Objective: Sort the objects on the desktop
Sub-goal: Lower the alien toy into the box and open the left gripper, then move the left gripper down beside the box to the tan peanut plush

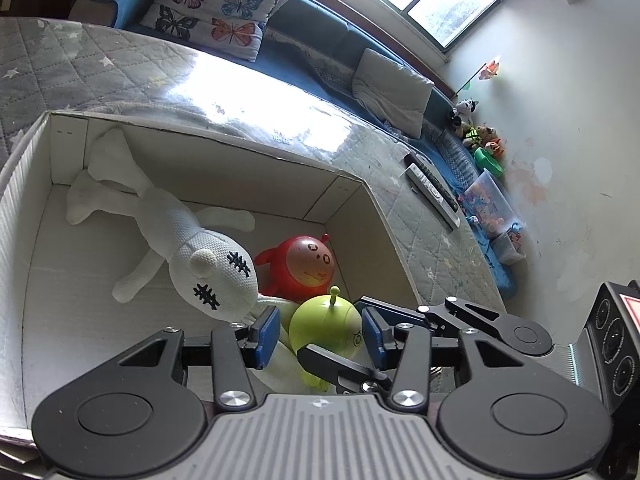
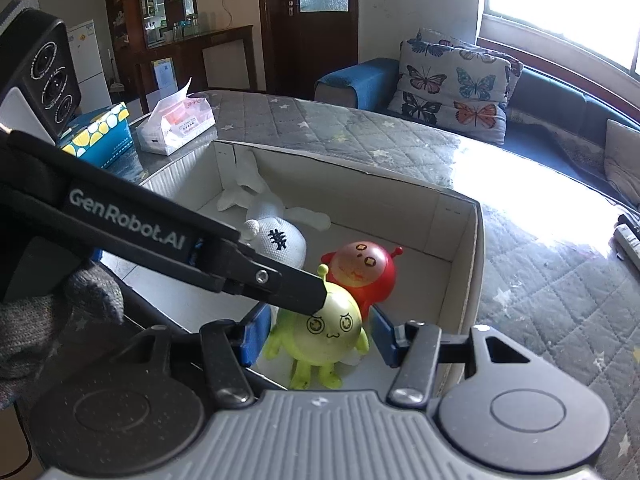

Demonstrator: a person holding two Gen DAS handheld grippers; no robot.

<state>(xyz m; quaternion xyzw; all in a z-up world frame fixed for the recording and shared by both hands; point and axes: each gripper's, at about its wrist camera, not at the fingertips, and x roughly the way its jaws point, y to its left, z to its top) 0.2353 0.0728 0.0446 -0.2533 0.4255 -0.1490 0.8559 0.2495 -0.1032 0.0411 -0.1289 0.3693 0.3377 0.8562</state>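
A white cardboard box (image 1: 352,184) (image 2: 476,240) sits on the quilted table. Inside lie a white knitted bunny (image 1: 200,256) (image 2: 276,236), a red round toy (image 1: 304,264) (image 2: 364,272) and a green round toy (image 1: 324,324) (image 2: 324,332). My left gripper (image 1: 320,338) is open, its blue pads either side of the green toy with gaps. My right gripper (image 2: 316,336) is also open around the same green toy, pads apart from it. The left gripper's finger (image 2: 280,280) crosses over the green toy's top in the right wrist view.
Remote controls (image 1: 432,192) lie on the table right of the box. A tissue pack (image 2: 176,120) and a blue box (image 2: 100,132) stand beyond the box's left end. A sofa with butterfly cushions (image 2: 456,84) runs behind the table. A toy bin (image 1: 488,204) sits beside the sofa.
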